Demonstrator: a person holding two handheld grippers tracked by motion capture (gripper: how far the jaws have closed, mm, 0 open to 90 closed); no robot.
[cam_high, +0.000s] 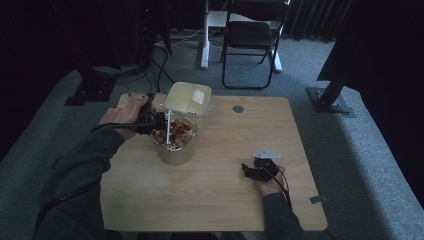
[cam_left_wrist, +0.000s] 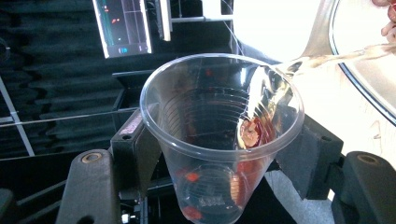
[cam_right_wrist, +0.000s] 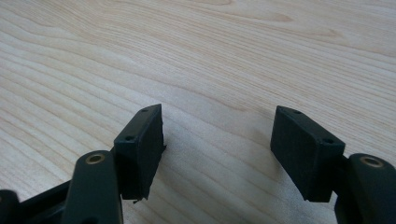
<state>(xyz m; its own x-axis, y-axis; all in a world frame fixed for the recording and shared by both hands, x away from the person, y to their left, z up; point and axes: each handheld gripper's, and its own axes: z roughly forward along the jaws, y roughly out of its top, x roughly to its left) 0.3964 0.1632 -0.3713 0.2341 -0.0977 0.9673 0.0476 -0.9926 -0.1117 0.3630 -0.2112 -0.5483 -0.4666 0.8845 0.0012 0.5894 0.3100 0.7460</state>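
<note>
Item: clear plastic cup (cam_left_wrist: 219, 140), pinched by left gripper (cam_left_wrist: 219, 154), tipped over the food container (cam_high: 175, 137). Step: emptying. Next: shake out clinging bits. Right gripper (cam_right_wrist: 217, 149) spread, idle on table (cam_right_wrist: 210, 56).

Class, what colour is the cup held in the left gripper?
The cup is clear, see-through plastic with red bits inside, best seen in the left gripper view.

A clear cup (cam_left_wrist: 219, 140) sits between the left tool (cam_left_wrist: 219, 154) jaws, beside a container (cam_high: 175, 142).
</note>
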